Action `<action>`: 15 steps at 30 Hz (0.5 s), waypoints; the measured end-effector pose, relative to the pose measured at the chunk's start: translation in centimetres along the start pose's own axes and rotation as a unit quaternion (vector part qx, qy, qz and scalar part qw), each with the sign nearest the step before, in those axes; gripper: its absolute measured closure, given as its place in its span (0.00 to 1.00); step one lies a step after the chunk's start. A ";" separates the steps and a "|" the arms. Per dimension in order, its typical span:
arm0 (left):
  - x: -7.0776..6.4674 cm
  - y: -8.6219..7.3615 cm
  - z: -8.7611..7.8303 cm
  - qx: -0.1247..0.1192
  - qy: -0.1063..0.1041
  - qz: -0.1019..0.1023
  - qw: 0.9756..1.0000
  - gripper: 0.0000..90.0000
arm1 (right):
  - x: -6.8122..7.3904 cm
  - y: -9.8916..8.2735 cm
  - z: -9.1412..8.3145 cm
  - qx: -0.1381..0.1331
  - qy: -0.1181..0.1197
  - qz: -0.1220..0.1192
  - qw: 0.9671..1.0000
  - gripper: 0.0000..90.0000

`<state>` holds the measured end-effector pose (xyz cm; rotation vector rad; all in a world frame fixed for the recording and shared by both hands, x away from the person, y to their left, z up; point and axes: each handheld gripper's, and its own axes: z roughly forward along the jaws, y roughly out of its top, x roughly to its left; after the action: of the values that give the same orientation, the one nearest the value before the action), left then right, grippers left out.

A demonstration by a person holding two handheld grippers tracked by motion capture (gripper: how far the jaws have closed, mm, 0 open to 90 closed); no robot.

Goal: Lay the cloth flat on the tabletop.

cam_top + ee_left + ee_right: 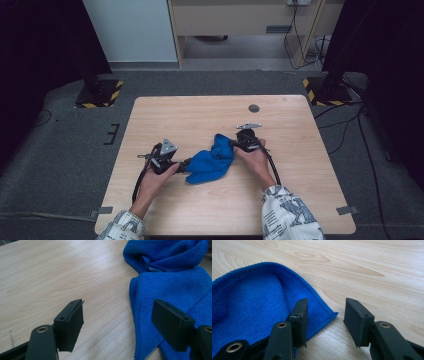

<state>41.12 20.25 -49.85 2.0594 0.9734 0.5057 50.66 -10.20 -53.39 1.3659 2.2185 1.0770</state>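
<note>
The right gripper [325, 323] stands spread beside the crumpled blue microfibre cloth's [254, 307] corner — nothing pinched. The left gripper [117, 325], also spread, straddles its edge. Closing now might catch only a thin hem — it could slip free.

Lab-like recording room, wooden table [210, 112], grey carpet [65, 165], hazard-striped stand bases [100, 95], trailing cables [345, 130]

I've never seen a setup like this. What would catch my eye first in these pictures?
A bright blue cloth lies crumpled near the middle of the pale wooden table. A person's hands flank it, each with a black hand-held gripper: the left hand-held gripper has open jaws astride the cloth's edge, and the right hand-held gripper has open jaws at a corner of it, with nothing pinched.
</note>
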 end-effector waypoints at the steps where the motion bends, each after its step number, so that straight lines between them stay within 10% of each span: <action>1: 0.0 0.0 0.0 0.000 0.000 0.000 1.000 0.28 | 0.1 0.0 0.0 -0.001 0.003 -0.003 1.000 0.63; 6: 0.0 0.1 -0.2 -0.003 -0.001 -0.002 1.000 0.28 | 0.6 -0.1 0.1 -0.001 -0.003 -0.026 1.000 0.87; 15: -0.2 0.4 -0.4 -0.009 -0.009 -0.004 1.000 0.29 | 0.5 0.2 -1.0 -0.008 0.006 -0.037 0.999 0.99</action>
<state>40.92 20.09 -49.33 2.0403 0.9613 0.4888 49.90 -10.18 -52.52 1.2645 2.2459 1.0775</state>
